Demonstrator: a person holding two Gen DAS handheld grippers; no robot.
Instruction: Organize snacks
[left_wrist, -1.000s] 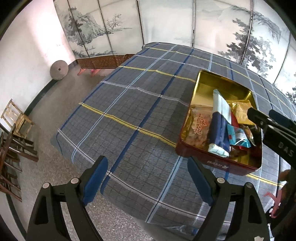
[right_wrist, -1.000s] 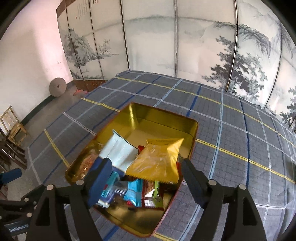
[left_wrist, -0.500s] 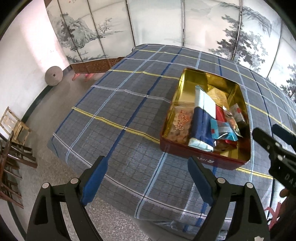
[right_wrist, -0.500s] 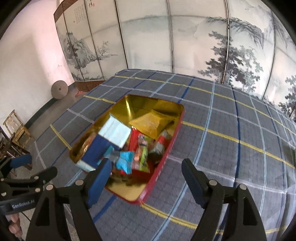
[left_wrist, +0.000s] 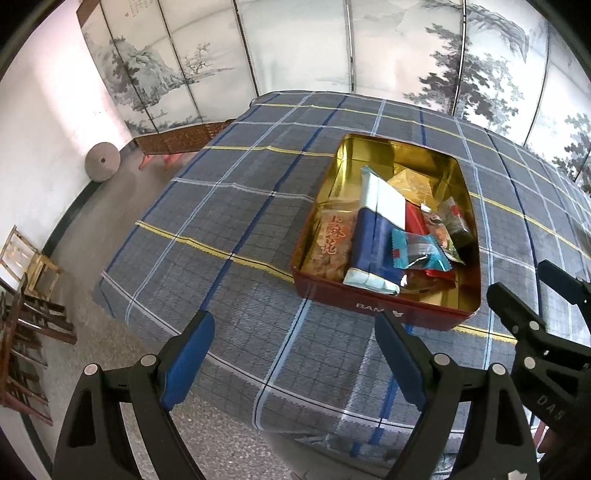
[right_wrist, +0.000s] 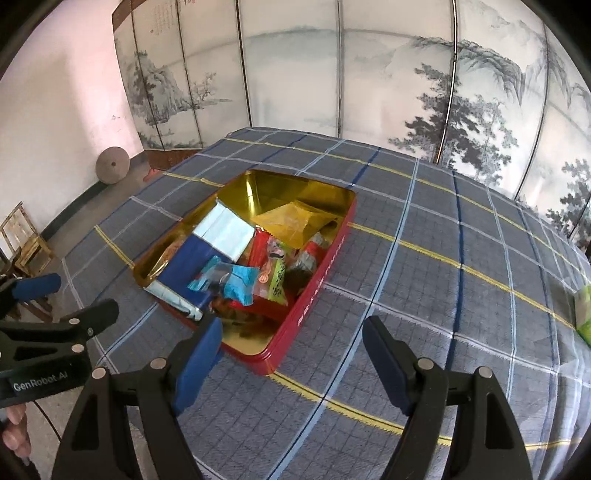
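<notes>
Red tin (left_wrist: 384, 304), gold inside, out on the plaid tablecloth (left_wrist: 229, 206), packed: blue-and-white packet (left_wrist: 373, 236) lying lengthwise, pale-blue wrapper (left_wrist: 417, 251) on top, yellow bag (right_wrist: 295, 219) toward the far end, fried twists pack (left_wrist: 330, 245) along the left wall. Left gripper (left_wrist: 293, 354) hovering short of the tin's near wall, jaws spread wide, holding nothing. Right gripper (right_wrist: 291, 358) just beside the near corner, likewise agape and bare. Painted folding screen (right_wrist: 369, 81) behind.

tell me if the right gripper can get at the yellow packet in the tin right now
Probably yes. The right gripper is open and empty, the tin has no lid, and the yellow packet lies uncovered at the far end on top of the other snacks.
</notes>
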